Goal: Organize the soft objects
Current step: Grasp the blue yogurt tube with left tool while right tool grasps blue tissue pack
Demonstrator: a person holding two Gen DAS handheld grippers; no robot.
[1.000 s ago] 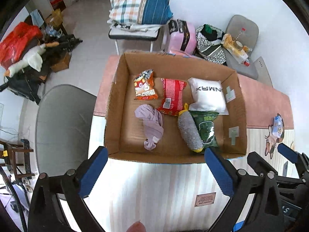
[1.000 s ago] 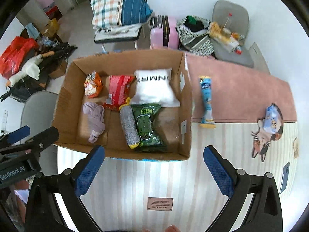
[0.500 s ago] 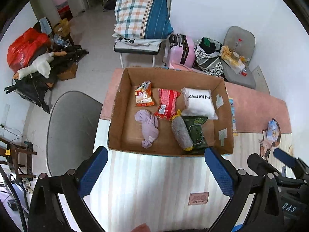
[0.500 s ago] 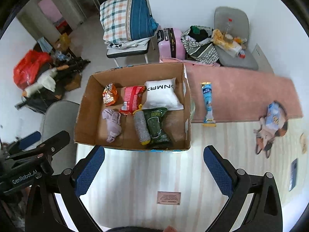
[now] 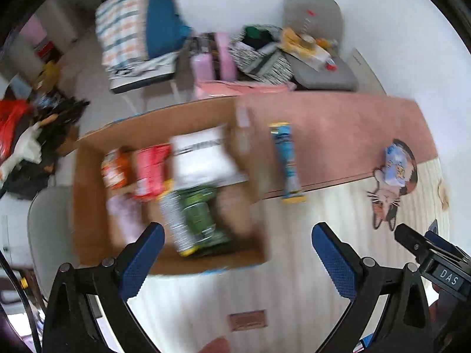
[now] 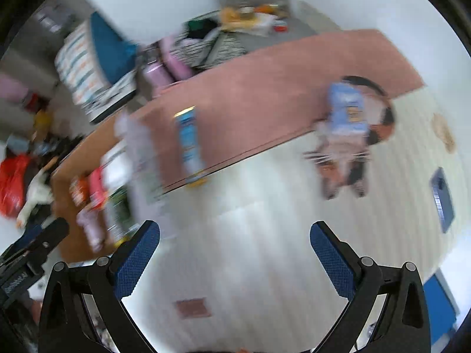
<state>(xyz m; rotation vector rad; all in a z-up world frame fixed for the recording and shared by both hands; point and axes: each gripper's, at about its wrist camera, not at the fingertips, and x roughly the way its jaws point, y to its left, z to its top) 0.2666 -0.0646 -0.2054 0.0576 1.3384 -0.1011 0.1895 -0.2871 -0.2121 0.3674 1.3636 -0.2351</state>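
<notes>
A cardboard box (image 5: 88, 206) on the striped table holds several soft packs: an orange snack bag (image 5: 113, 170), a red pack (image 5: 150, 173), a white pillow pack (image 5: 203, 158), a green pack (image 5: 200, 217), a grey roll (image 5: 176, 226) and a lilac cloth (image 5: 123, 214). A long blue pack (image 5: 287, 161) lies right of the box, also in the right wrist view (image 6: 188, 144). A light blue pouch (image 5: 396, 163) (image 6: 348, 111) lies on a cat mat. My left gripper (image 5: 235, 250) and right gripper (image 6: 234, 247) are open and empty, high above the table. Both views are blurred.
A pink cloth (image 5: 338, 129) covers the table's far half. A small label (image 5: 248, 319) sits on the striped near half. A dark phone (image 6: 441, 197) lies at the right edge. Chairs with bedding (image 5: 138, 35), a suitcase (image 5: 212, 61) and bags stand behind the table.
Both grippers have swung to the right. The box has slid left in both views, and the blue pack and the pouch on the cat mat now sit nearer the middle.
</notes>
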